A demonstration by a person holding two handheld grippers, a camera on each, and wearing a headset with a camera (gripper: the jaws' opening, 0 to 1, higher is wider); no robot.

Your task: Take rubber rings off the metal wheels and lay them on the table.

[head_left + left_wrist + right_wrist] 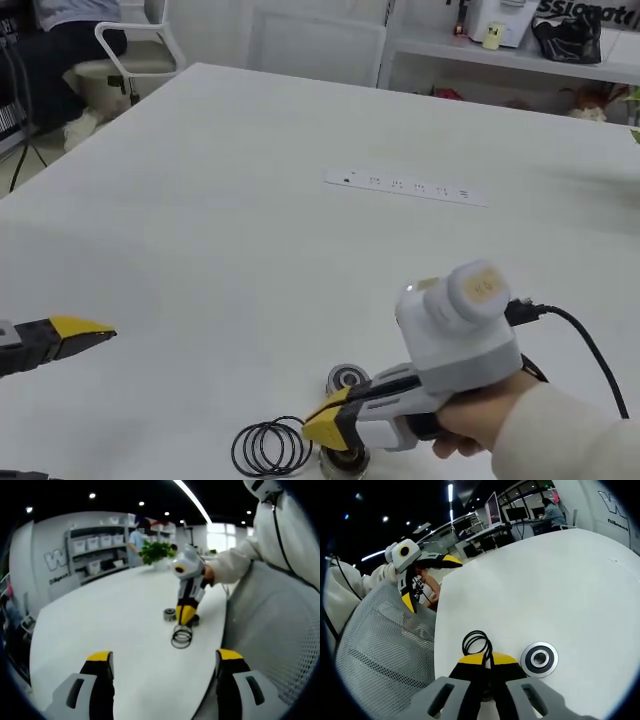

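Right gripper's fingers pinch rubber rings at the table's near edge.

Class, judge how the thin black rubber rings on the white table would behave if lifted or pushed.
The thin black rubber rings look slim, so probably light and floppy, sagging when lifted. Lying flat and overlapping, they likely won't roll, but may drag together if pushed.

A broad white table carries a flat white power strip. White wall shelving stands behind, a white mesh chair alongside, and round ceiling spotlights overhead.
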